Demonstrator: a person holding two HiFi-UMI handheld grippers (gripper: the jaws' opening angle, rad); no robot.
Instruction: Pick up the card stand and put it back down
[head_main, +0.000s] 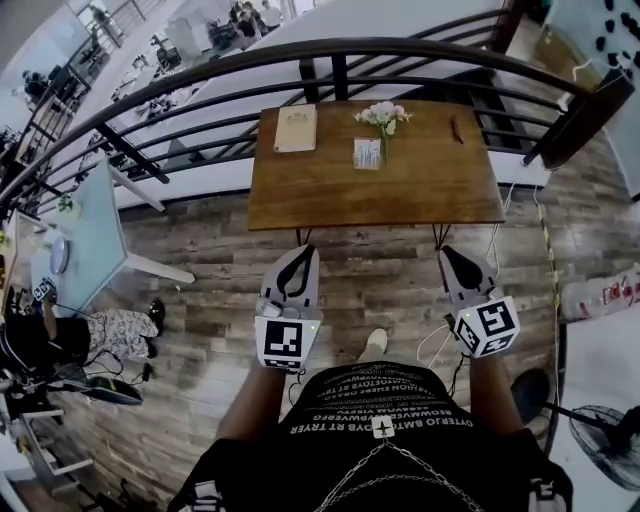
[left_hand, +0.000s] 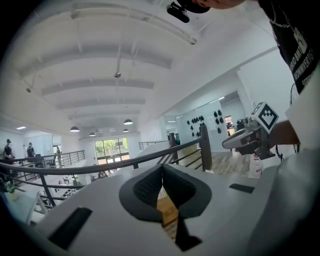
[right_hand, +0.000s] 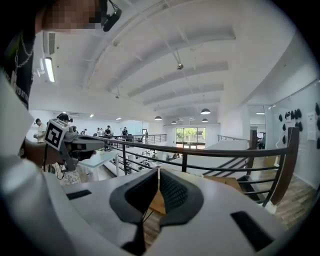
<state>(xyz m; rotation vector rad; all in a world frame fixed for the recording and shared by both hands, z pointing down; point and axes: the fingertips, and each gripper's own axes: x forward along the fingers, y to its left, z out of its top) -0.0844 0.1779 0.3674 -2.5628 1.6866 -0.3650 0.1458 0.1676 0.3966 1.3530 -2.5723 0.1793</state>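
A person holds 2 grippers over a wood-plank floor (head_main: 200, 250), both well short of a small wooden table (head_main: 400, 195) beside a black railing (head_main: 200, 75). The left gripper (head_main: 300, 256) and right gripper (head_main: 455, 257) each have their jaws pressed together, holding nothing. The card stand (head_main: 367, 153) stands on the table's far half, just in front of a small vase of flowers (head_main: 383, 116), with a clipboard (head_main: 296, 128) to its left.

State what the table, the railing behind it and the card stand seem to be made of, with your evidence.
Table: wood with a satin brown finish; grain streaks show on its top.
Railing: probably metal painted dark; its bars are thin, smooth and curved.
Card stand: likely clear plastic holding a printed card, but it is too small to be sure.
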